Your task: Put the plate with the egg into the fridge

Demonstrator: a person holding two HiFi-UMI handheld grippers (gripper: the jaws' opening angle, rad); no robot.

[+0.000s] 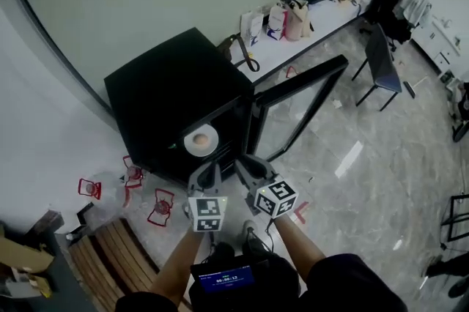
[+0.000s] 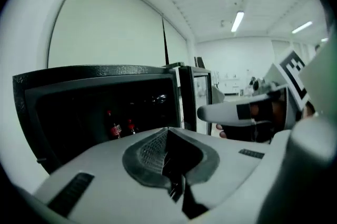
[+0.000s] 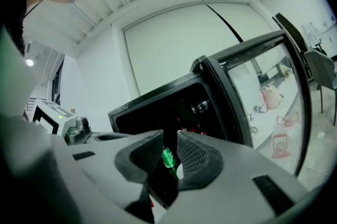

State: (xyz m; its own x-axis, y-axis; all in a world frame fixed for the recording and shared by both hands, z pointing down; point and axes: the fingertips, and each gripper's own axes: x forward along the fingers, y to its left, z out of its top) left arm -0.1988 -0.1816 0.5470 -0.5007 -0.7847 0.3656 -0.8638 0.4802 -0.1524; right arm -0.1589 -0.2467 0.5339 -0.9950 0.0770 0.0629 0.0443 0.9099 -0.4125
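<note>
A white plate with an egg rests on a shelf inside the black fridge, just within its open front. My left gripper hovers just below the plate and is shut with nothing between its jaws; in the left gripper view the left gripper points into the dark fridge. Beside it, my right gripper holds its jaws a narrow gap apart, empty. In the right gripper view a green can and a bit of white plate show through the gap of the right gripper.
The fridge's glass door stands swung open to the right. Red bottles stand inside the fridge. Red-framed items lie on the floor at the left, next to a slatted wooden bench. A chair and a white counter with bags stand behind.
</note>
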